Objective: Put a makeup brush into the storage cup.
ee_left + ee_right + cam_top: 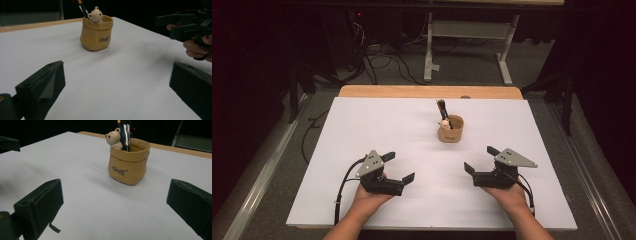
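Nearest the person, the left gripper (400, 167) and right gripper (478, 159) rest low over the white table (362, 130), each held in a hand, jaws spread wide with nothing between them. Beyond, midway between the grippers and well apart from both, stands a tan pot (450, 129) with a small bear figure (113, 137) on its rim. A dark pen (443, 111) leans upright inside it.
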Action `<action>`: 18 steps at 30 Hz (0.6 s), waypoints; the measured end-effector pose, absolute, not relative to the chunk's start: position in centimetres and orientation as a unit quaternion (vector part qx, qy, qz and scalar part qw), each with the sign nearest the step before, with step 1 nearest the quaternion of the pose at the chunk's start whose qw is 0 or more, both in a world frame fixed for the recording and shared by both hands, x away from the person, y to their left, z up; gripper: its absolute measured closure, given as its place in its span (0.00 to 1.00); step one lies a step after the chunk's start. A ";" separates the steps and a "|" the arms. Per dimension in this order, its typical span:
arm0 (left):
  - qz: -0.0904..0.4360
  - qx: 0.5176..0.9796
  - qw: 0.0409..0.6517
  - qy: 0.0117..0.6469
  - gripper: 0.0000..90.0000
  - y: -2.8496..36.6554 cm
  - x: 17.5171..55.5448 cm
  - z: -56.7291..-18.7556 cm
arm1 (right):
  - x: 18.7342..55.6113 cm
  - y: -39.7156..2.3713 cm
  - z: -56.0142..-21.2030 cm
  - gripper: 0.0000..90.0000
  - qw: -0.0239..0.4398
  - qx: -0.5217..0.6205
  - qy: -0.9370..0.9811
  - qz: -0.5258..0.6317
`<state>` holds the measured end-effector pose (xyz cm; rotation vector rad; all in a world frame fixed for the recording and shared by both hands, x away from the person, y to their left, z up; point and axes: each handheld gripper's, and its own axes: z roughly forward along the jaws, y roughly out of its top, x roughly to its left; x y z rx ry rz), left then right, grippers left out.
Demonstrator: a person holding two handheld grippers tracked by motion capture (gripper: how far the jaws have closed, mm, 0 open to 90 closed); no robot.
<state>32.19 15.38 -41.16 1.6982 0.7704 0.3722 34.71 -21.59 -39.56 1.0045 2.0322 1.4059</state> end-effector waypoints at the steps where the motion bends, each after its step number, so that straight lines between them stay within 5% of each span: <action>1: 0.159 0.727 0.581 0.329 0.01 15.3 32.1 -41.1 | 34.5 -21.7 -39.5 0.01 0.238 0.366 0.739 0.513; 18: 0.146 0.735 0.579 0.322 0.01 14.1 31.6 -41.2 | 32.1 -23.4 -39.4 0.01 0.266 0.362 0.727 0.520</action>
